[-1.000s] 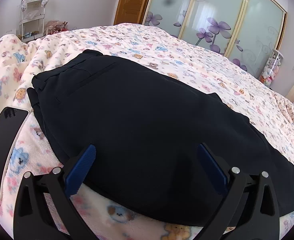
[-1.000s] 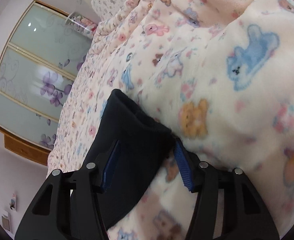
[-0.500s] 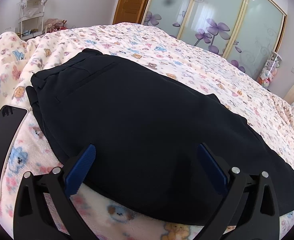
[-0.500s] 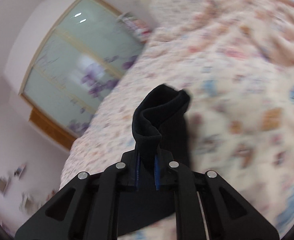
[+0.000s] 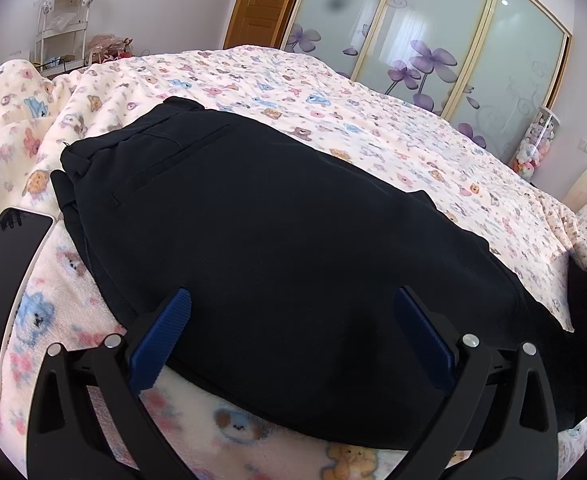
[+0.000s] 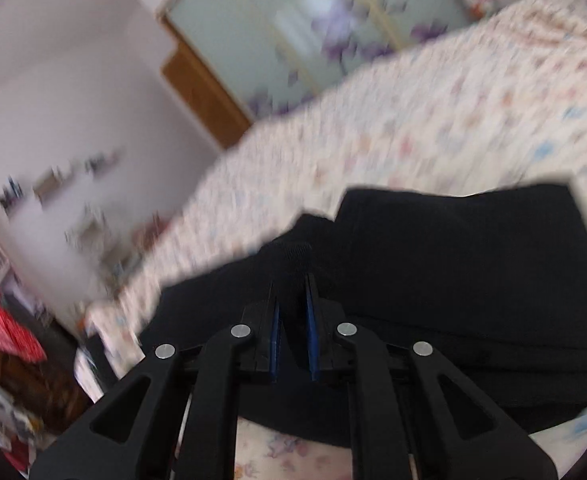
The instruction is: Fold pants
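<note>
Dark navy pants [image 5: 277,240] lie flat on the bed, waistband and back pocket at the upper left, legs running off to the right. My left gripper [image 5: 291,312] is open, its blue pads spread wide just above the pants' near edge. In the blurred right wrist view, my right gripper [image 6: 291,304] is shut on the hem end of the pants [image 6: 465,264] and holds that end up over the rest of the dark cloth.
The bed has a pink blanket with bear prints [image 5: 333,92]. A black phone [image 5: 3,280] lies on the blanket left of the pants. Glass wardrobe doors [image 5: 433,28], a wooden door [image 5: 261,4] and a white shelf [image 5: 61,20] stand beyond the bed.
My right gripper shut on the pants' hem, lifted it and swung it back over the pants. The left gripper stayed open and nearly still.
</note>
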The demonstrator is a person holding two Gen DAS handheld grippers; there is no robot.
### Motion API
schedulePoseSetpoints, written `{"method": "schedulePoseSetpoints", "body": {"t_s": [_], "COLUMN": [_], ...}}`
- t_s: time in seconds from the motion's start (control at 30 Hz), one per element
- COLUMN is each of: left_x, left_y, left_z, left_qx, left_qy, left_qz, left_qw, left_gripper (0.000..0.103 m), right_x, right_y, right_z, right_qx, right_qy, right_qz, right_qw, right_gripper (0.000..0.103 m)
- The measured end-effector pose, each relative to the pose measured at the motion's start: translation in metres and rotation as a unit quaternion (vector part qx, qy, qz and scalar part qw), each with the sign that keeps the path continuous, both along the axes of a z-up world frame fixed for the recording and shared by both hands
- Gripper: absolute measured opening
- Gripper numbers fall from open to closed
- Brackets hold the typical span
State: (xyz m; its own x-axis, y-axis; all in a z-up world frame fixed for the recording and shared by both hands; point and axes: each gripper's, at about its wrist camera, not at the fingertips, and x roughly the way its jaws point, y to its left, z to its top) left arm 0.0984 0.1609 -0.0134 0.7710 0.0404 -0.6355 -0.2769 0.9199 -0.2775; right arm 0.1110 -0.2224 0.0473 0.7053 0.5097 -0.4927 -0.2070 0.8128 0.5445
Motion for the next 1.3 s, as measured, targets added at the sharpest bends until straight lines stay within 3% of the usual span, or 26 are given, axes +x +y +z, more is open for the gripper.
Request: {"method": "schedulePoseSetpoints", "body": {"t_s": [0.1,0.17,0.4,0.5,0.6,0.73,0.9,1.03,1.13,1.3], "left_x": [-0.001,-0.002,-0.006,-0.012,-0.02,-0.026,-0.023,-0.021,-0.021,-0.021], "left_y": [0.001,0.001,0.003,0.004,0.006,0.008,0.012,0.016,0.017,0.018], "left_z": [0.001,0.001,0.005,0.011,0.017,0.024,0.019,0.017,0.017,0.017], "left_qx": [-0.005,-0.01,-0.019,-0.028,-0.044,-0.04,-0.056,-0.067,-0.071,-0.073], "left_qy": [-0.002,-0.004,-0.013,-0.027,-0.049,-0.071,-0.054,-0.049,-0.047,-0.047], "left_qz": [-0.002,-0.003,-0.006,-0.007,-0.01,-0.008,-0.011,-0.008,-0.008,-0.01], "left_qw": [1.0,0.9999,0.9997,0.9992,0.9978,0.9966,0.9969,0.9965,0.9963,0.9962], "left_gripper": [0.101,0.101,0.101,0.101,0.101,0.101,0.101,0.101,0.101,0.101], "right_x": [0.009,0.009,-0.027,-0.038,-0.034,-0.03,-0.022,-0.02,-0.024,-0.021], "right_y": [0.03,0.035,0.05,0.036,0.029,0.047,0.075,0.086,0.101,0.098], "right_z": [-0.04,-0.05,-0.035,-0.024,-0.02,-0.028,-0.049,-0.053,-0.052,-0.054], "right_qx": [-0.047,-0.071,-0.136,-0.108,-0.122,-0.187,-0.262,-0.29,-0.341,-0.343], "right_qy": [0.048,0.059,0.041,0.012,0.008,0.013,0.027,0.031,0.017,0.026], "right_qz": [0.021,0.028,0.089,0.076,0.045,0.046,0.054,0.057,0.064,0.071], "right_qw": [0.998,0.995,0.986,0.991,0.991,0.981,0.963,0.955,0.938,0.936], "right_gripper": [0.011,0.012,0.021,0.021,0.021,0.021,0.022,0.023,0.024,0.026]}}
